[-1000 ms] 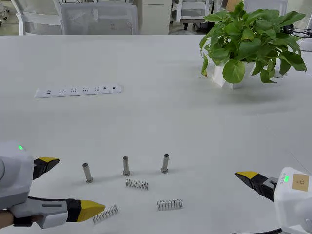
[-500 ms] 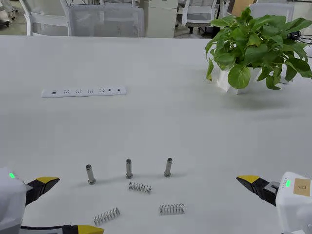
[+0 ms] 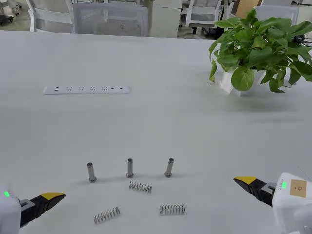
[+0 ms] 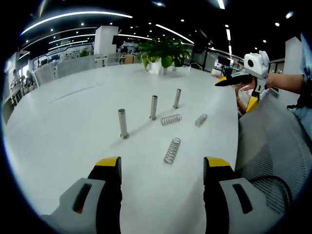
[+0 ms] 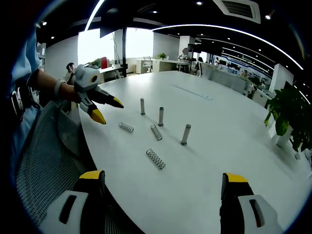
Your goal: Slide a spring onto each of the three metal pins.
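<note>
Drew left gripper (image 4: 163, 163) back from pins (image 3: 129, 168), jaws spread, empty; held right gripper (image 5: 164, 176) right of pins, jaws spread too. Found three springs (image 3: 140, 186) loose on counter (image 3: 170, 112) just before pins, none threaded yet.

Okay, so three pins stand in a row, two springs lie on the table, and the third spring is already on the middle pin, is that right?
Not quite: the middle pin is bare, and all three springs lie on the table, as the head view shows. It does stand in a row with the left pin and right pin.
</note>
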Available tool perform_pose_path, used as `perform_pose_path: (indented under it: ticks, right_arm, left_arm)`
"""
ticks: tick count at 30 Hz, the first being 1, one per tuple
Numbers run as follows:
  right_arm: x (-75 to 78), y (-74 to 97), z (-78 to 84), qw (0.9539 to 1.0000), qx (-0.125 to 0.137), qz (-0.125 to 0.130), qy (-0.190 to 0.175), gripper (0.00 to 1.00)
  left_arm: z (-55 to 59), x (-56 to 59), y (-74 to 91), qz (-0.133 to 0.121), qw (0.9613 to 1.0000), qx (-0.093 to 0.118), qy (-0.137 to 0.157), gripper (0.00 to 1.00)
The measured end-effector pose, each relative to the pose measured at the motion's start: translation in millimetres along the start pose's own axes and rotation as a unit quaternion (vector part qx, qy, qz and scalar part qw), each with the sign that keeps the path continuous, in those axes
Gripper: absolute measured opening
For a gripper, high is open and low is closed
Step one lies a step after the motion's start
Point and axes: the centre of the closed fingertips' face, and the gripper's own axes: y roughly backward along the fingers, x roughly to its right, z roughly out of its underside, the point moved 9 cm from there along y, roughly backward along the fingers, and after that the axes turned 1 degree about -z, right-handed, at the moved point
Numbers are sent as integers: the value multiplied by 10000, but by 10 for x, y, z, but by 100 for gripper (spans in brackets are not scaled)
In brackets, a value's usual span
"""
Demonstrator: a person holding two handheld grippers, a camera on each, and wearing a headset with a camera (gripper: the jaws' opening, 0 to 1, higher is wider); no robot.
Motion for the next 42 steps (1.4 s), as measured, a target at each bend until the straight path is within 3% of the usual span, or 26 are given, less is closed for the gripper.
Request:
perform_pose_path:
  ticks: [11, 17, 26, 42]
  right_arm:
    - [-25, 21, 52, 10000, -43, 14, -53, 99]
    - [-37, 26, 69, 10000, -59, 19, -76, 99]
    - [-46, 45, 88, 9999, -67, 52, -109, 99]
    - [-45, 37, 74, 9999, -83, 56, -128, 99]
  left_arm:
    - [94, 37, -93, 63, 9998, -24, -163, 36]
    - [101, 63, -173, 182, 9995, -27, -246, 27]
    - [136, 68, -281, 310, 9984, -95, -468, 18]
    - [137, 38, -365, 323, 9979, -61, -553, 10]
